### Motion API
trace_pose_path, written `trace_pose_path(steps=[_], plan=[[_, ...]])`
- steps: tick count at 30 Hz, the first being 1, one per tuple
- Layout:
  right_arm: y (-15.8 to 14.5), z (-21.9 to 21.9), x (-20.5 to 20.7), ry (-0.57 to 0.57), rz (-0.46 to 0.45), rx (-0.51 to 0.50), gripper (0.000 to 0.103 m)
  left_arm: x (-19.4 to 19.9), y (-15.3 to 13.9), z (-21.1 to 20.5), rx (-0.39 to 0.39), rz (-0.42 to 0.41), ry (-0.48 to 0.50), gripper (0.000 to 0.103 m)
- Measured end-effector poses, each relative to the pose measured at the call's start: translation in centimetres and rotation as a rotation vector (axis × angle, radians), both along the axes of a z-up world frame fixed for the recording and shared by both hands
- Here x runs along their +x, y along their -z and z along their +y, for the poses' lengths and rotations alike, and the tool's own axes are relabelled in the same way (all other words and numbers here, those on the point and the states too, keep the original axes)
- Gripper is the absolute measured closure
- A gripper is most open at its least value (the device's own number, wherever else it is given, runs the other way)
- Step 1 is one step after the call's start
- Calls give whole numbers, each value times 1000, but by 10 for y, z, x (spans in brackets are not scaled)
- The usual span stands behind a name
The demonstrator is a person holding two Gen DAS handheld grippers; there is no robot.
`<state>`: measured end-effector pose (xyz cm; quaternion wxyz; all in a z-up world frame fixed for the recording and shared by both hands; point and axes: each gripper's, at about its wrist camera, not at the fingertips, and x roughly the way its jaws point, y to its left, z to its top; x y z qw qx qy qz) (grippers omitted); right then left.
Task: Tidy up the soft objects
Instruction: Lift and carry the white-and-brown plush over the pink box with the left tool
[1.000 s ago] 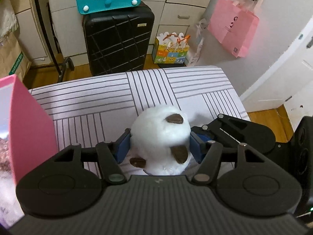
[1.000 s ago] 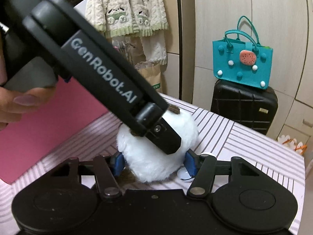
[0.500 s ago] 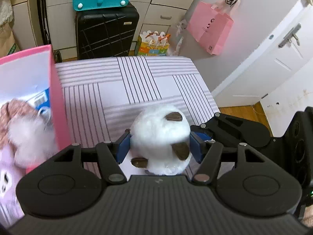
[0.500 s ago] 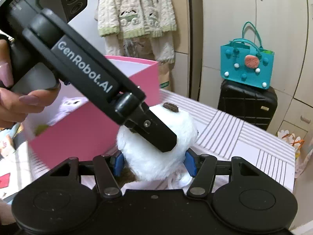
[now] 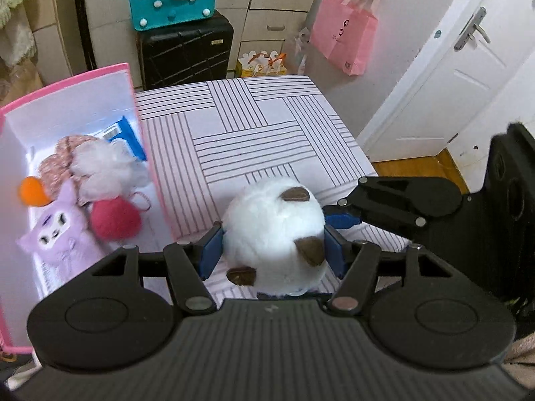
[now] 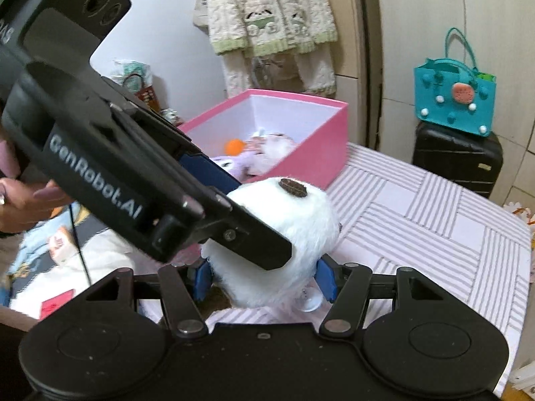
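Plush ball [image 5: 272,234], white and fluffy with brown patches, is up off the striped tabletop [image 5: 254,123] and carried by both tools at once. Starting at the left: the pink box [image 5: 148,153] sits at the table's left edge, open-topped, and it's already well stocked. An orange ball [image 5: 31,191], a lilac plush character [image 5: 58,234], a red pompom [image 5: 115,217], a white fluffy piece [image 5: 107,170] and a blue-and-white packet [image 5: 122,133] all lie inside. So most of the sorting looks done, judging by that pile.

Moving right, the left gripper [image 5: 272,245] is clenched on the plush ball, blue pads pressed into the fur on both sides. From the right comes the right gripper [image 6: 264,280], also squeezing the same toy from its own angle, its pads sunk into the lower fur. In the right wrist view the left tool crosses over the toy's top, with a person's hand [image 6: 23,200] on its handle at the far left.

Beyond the toy, the rest of the tabletop out to its right and far edges shows no other soft items. By my read, this ball is the last one, held near the box's right wall but not yet over the opening. What's left: carry it across that wall, then let go with both.
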<state>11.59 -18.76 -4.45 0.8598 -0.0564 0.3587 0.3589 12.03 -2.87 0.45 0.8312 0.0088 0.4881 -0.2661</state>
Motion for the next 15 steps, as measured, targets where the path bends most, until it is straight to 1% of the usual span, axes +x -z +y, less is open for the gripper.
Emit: trace_pose_path(steps=[3, 5, 7, 11, 15], plan=[[-8, 4, -15, -20, 17, 18, 37, -17, -9, 5, 12, -37, 1, 41], [-13, 8, -24, -34, 11, 23, 37, -27, -16, 10, 12, -60, -1, 41], [-18, 11, -28, -46, 3, 29, 37, -36, -24, 15, 15, -101, 9, 41], [-34, 18, -37, -67, -47, 43, 37, -50, -45, 27, 14, -182, -7, 41], [-54, 28, -38, -87, -98, 72, 37, -55, -61, 43, 0, -249, -46, 41]])
